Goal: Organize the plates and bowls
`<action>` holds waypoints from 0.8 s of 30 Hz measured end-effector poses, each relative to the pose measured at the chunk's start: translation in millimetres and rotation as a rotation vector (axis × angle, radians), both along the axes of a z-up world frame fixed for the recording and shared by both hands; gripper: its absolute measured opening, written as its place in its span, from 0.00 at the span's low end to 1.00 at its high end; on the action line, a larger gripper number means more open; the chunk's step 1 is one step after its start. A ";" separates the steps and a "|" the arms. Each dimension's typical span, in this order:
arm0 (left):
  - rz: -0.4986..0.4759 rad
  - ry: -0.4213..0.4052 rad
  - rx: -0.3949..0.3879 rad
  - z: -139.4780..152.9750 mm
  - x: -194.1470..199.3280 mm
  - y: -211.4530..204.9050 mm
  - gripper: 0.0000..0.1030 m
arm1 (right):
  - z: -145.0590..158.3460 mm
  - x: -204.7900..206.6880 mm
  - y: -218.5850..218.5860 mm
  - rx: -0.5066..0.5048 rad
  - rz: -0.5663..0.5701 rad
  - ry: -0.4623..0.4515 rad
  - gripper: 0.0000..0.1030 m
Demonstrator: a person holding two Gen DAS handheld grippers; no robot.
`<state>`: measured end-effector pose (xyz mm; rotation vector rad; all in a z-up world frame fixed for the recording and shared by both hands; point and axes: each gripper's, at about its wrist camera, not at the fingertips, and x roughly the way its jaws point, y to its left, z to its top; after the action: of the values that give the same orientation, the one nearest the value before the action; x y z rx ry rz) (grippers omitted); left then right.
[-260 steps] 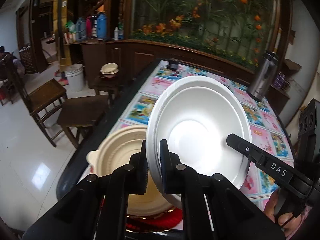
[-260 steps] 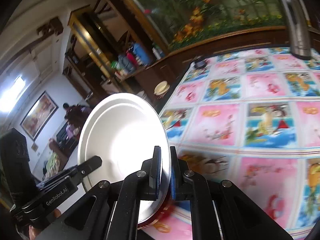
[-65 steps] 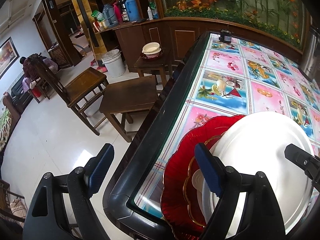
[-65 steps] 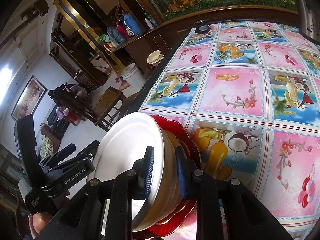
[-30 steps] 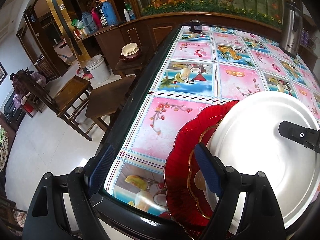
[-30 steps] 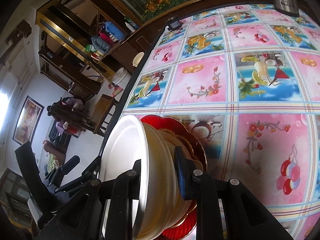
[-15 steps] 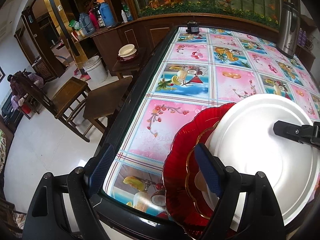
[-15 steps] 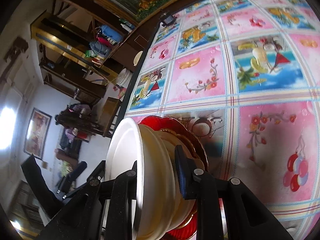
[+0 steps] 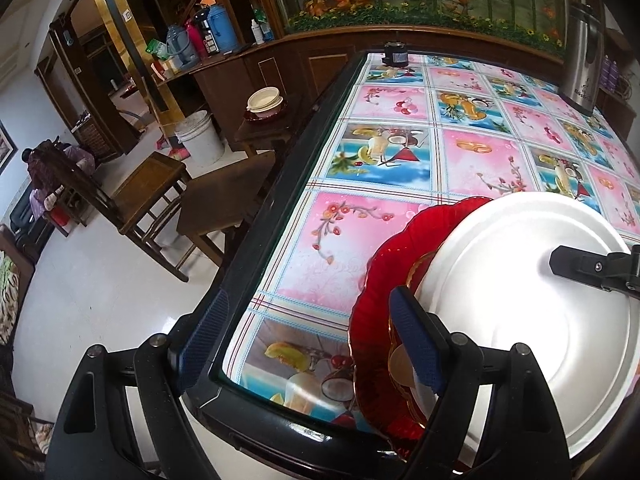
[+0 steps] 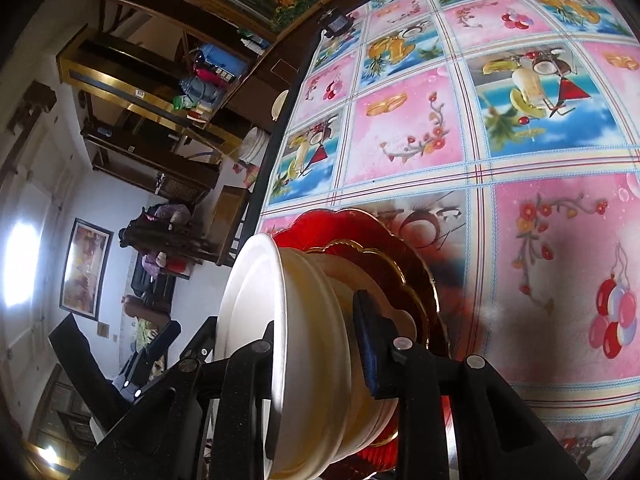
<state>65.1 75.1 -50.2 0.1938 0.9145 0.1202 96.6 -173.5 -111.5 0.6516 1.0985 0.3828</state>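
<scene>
Wooden chairs and a dark cabinet flank the fruit-patterned surface point(image 9: 400, 160) in the left wrist view. At its near corner one red plate point(image 9: 372, 280) carries a stack topped by one white bowl point(image 9: 540, 292). The left gripper point(image 9: 308, 340) stands wide apart, empty, beside the stack.

From the right wrist view, the right gripper point(image 10: 320, 344) straddles the stack's rims, not clamped: white bowl point(image 10: 256, 312) uppermost, at least one cream bowl point(image 10: 316, 300) beneath. They look light and thin, likely easily dented; the rim seems the sensible hold.
</scene>
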 end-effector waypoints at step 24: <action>-0.031 -0.002 0.019 2.4 0.1 -4.9 0.81 | 20.9 -6.5 -11.7 -0.113 -0.002 -0.129 0.29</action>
<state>65.2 70.2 -47.8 0.2252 0.9085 0.1000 90.1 -185.2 -90.6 0.5207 0.9891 0.3538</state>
